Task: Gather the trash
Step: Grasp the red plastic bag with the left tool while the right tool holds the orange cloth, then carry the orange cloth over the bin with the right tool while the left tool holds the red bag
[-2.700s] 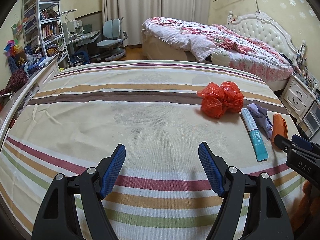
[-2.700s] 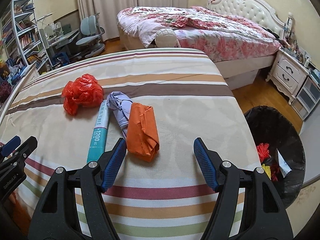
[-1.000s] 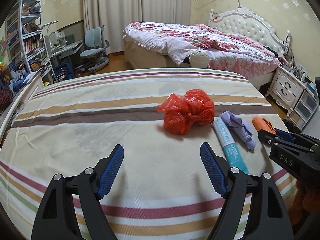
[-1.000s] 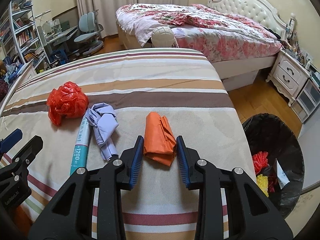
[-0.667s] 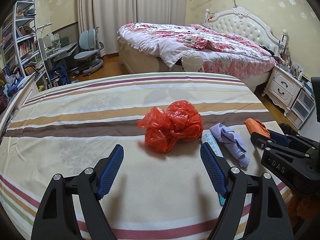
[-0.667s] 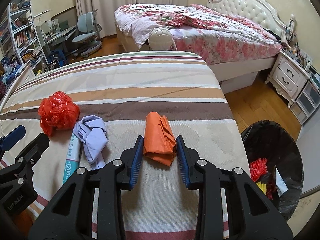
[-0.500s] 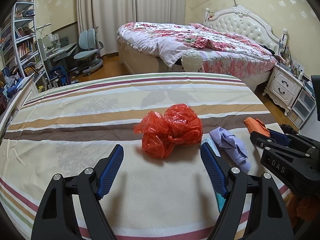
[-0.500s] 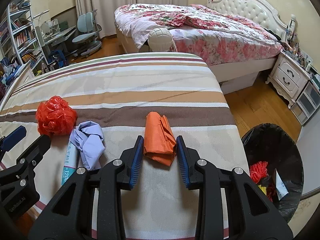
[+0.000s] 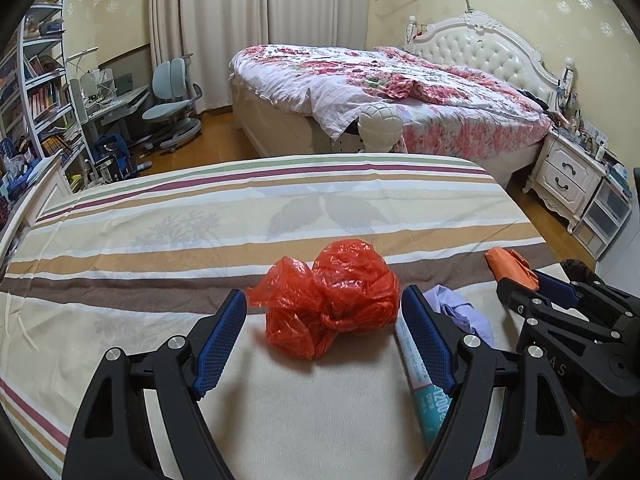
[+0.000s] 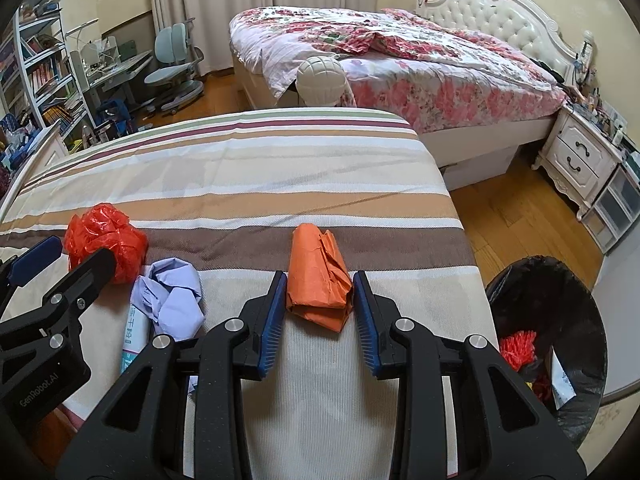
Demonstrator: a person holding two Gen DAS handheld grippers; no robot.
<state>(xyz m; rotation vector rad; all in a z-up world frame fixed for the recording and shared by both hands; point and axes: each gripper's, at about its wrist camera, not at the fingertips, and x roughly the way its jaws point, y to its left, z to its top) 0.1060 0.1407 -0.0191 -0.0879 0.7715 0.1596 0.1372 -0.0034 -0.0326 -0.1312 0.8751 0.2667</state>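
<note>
The right gripper (image 10: 320, 300) is closed on the crumpled orange paper wad (image 10: 318, 276), which lies on the striped bed cover (image 10: 280, 168). The left gripper (image 9: 324, 332) stands wide around the red crinkled plastic bag (image 9: 332, 308), with its pads not touching it.

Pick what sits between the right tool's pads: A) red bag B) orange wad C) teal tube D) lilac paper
B: in the right wrist view the right tool is shut on the orange wad, pads pressed to both its sides.
</note>
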